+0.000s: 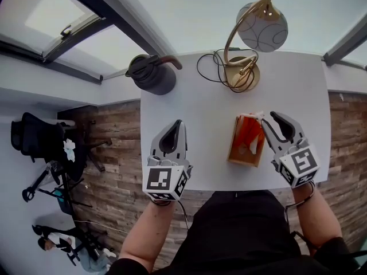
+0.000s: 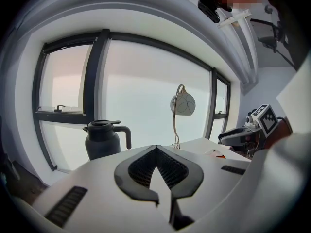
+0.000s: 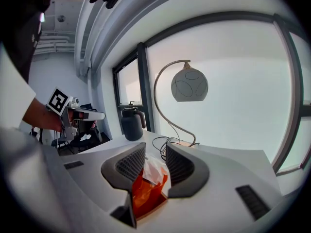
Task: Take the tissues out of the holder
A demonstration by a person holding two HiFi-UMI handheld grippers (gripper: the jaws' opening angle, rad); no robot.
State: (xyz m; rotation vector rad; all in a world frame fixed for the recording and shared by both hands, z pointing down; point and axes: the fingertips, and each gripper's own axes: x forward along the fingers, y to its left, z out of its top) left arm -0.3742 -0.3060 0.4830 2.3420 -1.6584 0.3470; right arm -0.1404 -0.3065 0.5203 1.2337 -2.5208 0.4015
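Observation:
An orange tissue holder (image 1: 246, 141) lies on the white table (image 1: 200, 159) at the front right. A white tissue (image 1: 257, 117) sticks out of its far end. My right gripper (image 1: 268, 120) hangs at that end. In the right gripper view its jaws (image 3: 155, 147) stand apart on either side of the tissue (image 3: 154, 171), and the holder (image 3: 146, 195) shows below; the pads do not visibly press on the tissue. My left gripper (image 1: 178, 122) hovers over the table's front left, shut and empty (image 2: 156, 148), well apart from the holder.
A gold lamp with a round shade (image 1: 262, 27) and its coiled black cable (image 1: 212, 62) stand at the back of the table. A dark jug (image 1: 152, 73) sits at the back left corner. An office chair (image 1: 40, 139) stands on the wood floor to the left.

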